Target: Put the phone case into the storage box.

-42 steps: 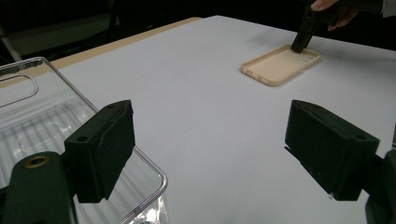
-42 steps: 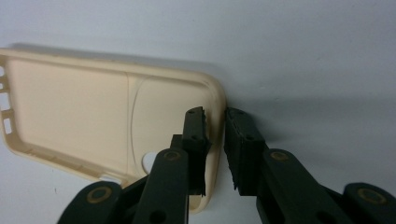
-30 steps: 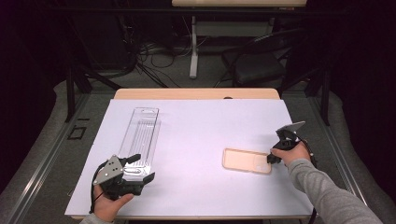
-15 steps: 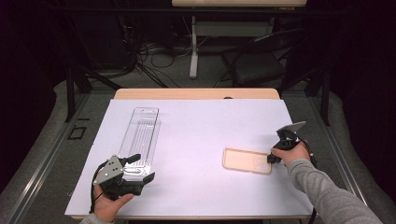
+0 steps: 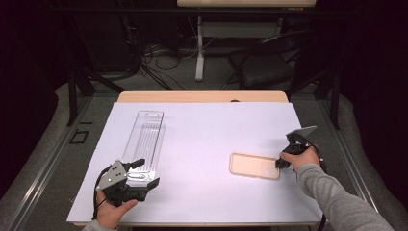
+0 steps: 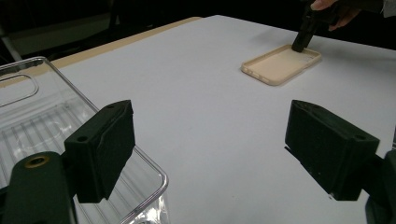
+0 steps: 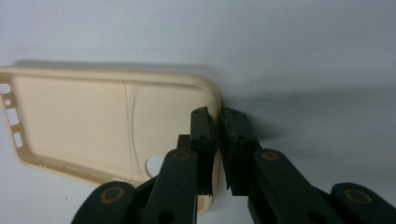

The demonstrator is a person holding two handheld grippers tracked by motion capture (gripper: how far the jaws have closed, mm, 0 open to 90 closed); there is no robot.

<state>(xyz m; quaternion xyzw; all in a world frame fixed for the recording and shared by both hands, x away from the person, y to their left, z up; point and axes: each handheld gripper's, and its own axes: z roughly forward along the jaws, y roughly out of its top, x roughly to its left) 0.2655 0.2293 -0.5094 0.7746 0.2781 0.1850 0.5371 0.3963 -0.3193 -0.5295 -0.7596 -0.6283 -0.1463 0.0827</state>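
The case (image 5: pixel 254 166) lay flat on the right of the table (image 5: pixel 207 130), its end wall pinched between the closed jaws of the right gripper (image 7: pixel 218 140). Only that thin rim was caught, so a lift could let it slip or twist. That pinch was made plain in the right gripper view. The left gripper (image 6: pixel 210 154) was seen wide open over the clear tray (image 6: pixel 42 121).

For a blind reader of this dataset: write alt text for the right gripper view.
The right gripper has its two black jaws shut on the end wall of a cream phone case, one jaw inside the case and one outside. The case lies open side up on a white table cover.
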